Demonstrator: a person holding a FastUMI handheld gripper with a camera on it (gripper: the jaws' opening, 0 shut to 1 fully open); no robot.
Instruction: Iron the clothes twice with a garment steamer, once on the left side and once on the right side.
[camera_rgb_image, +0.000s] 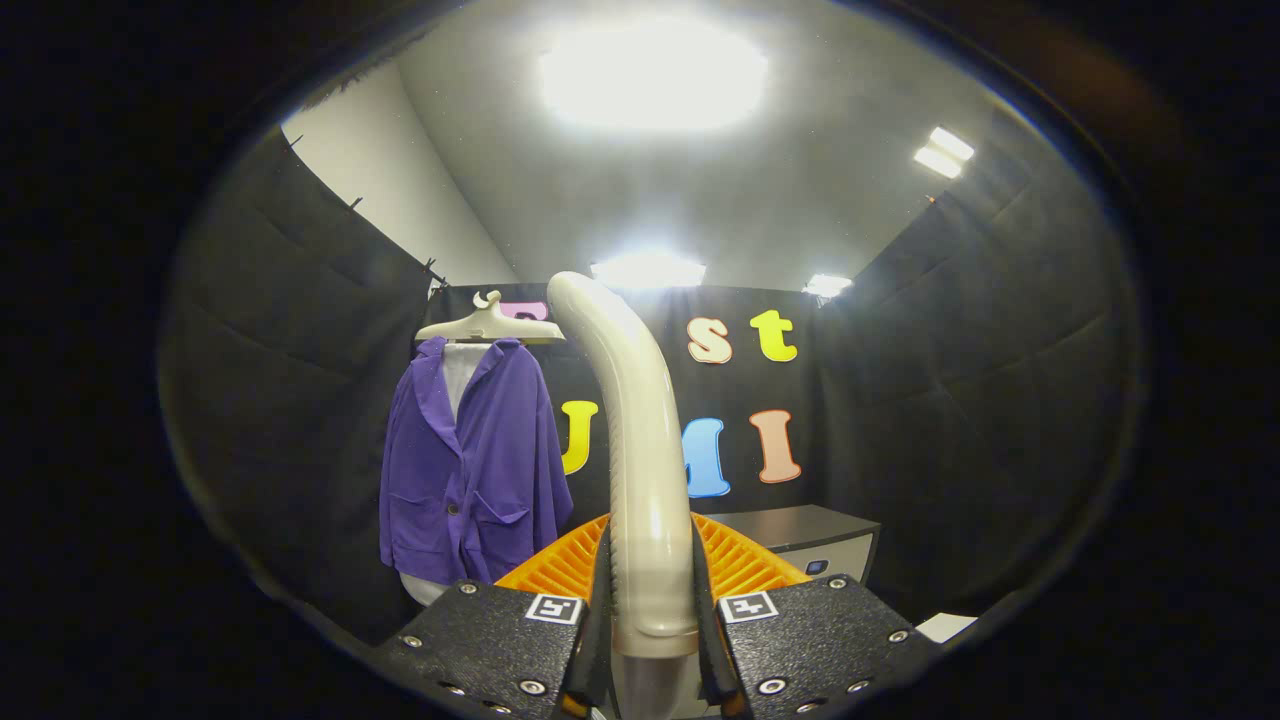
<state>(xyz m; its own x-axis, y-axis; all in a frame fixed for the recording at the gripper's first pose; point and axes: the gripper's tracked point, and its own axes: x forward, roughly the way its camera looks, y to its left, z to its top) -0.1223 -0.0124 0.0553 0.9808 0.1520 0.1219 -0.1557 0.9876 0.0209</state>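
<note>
Black quilted cloth (300, 400) is hung as walls on three sides. A pale room wall (390, 190) is seen above the cloth, beneath a grey ceiling (800, 190) set with bright light panels (650, 75). A grey cabinet (810, 540) is placed against the back cloth, low down.

Gripper (652, 640) with two flat textured blocks, silver screws, square fiducial markers and a ribbed orange guard.
</note>
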